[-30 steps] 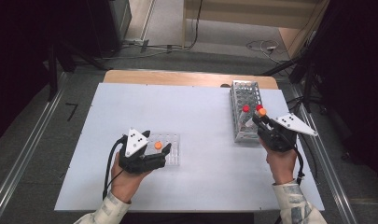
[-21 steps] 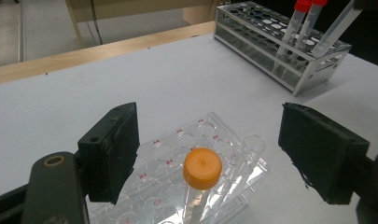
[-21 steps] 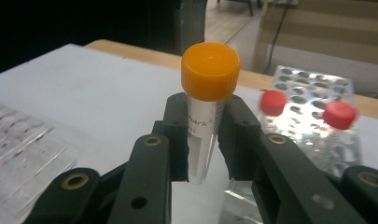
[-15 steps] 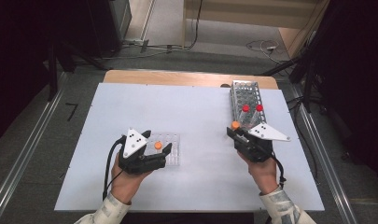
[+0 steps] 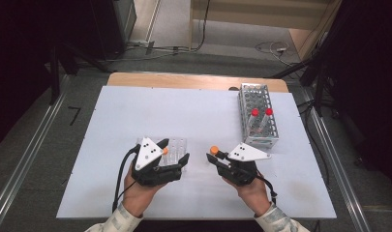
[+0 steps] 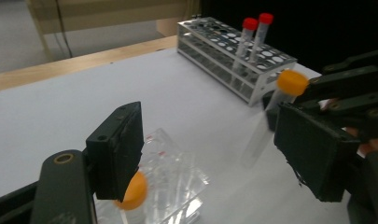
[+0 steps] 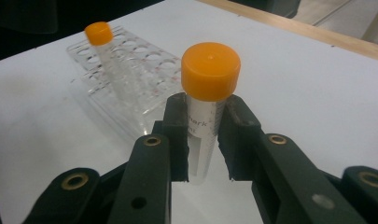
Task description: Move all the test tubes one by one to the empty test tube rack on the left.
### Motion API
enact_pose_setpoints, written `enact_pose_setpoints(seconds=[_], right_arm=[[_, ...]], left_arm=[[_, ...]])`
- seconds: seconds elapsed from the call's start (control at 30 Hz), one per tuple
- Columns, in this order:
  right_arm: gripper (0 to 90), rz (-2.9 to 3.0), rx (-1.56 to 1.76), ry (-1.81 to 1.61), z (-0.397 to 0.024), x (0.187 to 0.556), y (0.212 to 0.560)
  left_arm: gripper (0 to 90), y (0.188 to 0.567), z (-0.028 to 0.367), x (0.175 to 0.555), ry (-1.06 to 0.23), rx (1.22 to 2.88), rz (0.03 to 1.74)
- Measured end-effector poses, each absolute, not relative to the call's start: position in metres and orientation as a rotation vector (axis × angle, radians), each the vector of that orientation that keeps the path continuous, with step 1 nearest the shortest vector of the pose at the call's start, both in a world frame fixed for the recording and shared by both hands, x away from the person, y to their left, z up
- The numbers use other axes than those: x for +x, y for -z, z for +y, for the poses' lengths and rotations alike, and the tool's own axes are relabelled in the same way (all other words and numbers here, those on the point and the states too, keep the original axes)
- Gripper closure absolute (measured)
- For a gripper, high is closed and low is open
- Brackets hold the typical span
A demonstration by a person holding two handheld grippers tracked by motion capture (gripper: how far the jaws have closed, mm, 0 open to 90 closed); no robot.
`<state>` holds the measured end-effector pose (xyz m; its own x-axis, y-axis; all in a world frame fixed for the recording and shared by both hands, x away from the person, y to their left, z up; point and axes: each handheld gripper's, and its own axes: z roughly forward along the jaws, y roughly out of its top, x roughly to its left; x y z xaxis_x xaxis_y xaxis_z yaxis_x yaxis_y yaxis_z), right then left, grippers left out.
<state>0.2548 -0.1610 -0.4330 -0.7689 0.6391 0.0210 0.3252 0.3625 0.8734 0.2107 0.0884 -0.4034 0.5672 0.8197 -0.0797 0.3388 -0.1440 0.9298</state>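
Note:
My right gripper [image 7: 203, 126] is shut on an orange-capped tube [image 7: 210, 70], held upright just under its cap. It hovers at the table's front middle [image 5: 215, 157], a little right of a clear plastic rack [image 5: 180, 143]. In that rack stands a second orange-capped tube [image 5: 165, 151]. My left gripper [image 6: 210, 135] straddles the clear rack [image 6: 177, 172] with its jaws wide. They have just been closing a little, and the pads do not press on the rack. The held tube [image 6: 291, 81] also shows beyond the left gripper's right jaw.
A metal tube rack [image 5: 261, 141] stands at the back right with two red-capped tubes [image 5: 255, 112] in it. A wooden strip [image 5: 193, 80] runs along the table's far edge. Cables trail from both grippers toward the front edge.
My right gripper has carried the orange-capped tube left and down, from the metal rack to near the clear rack. The left gripper has barely shifted.

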Motion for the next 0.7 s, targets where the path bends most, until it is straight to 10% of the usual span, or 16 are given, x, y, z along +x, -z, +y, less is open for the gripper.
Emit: enact_pose_setpoints(seconds=[0.7], right_arm=[[70.9,2.383,0.750,-1.372,-0.133,0.240,0.443]], left_arm=[[61.4,0.416,0.054,0.219,-0.426,1.841,0.866]])
